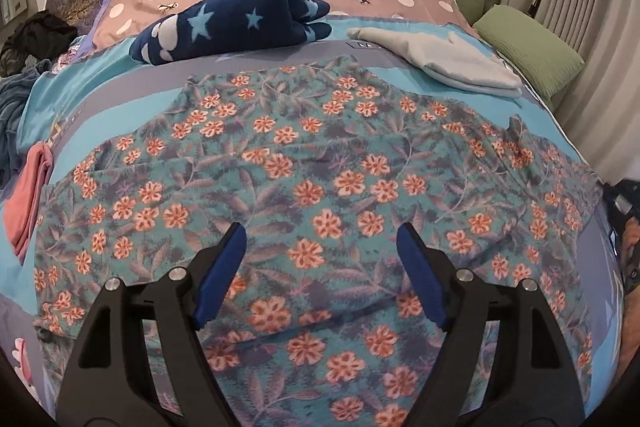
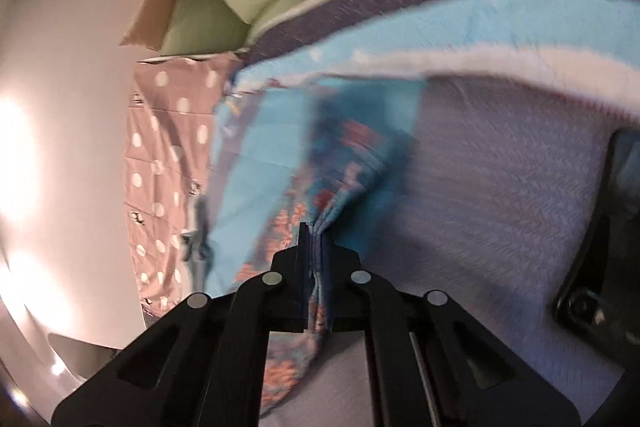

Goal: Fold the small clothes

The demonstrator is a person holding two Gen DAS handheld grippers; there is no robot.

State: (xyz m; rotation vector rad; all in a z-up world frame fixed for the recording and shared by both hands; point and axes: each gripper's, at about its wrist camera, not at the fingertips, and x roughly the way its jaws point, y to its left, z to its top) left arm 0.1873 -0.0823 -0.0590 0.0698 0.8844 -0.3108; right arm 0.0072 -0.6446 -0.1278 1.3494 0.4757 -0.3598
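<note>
Floral garment (image 1: 320, 163) lies spread flat on bed cover (image 1: 120, 67). My left gripper (image 1: 320, 247) hovers over it, jaws spread, nothing between. My right gripper (image 2: 315, 247) pinches bunched floral edge (view blurred). Cloth looks thin, limp, light; I judge hem corners best hold.

The right wrist view is smeared by motion blur: the flowered garment (image 2: 320, 187) pinched in the right claw (image 2: 316, 247) loses its print to streaks, and its lower end runs behind the claw's black frame. A dark object (image 2: 600, 227) at the right edge is cut off, perhaps the other claw. In the left wrist view the flowered garment's bottom runs off the frame, and the dark clothes pile (image 1: 28, 39) at upper left is cropped.
</note>
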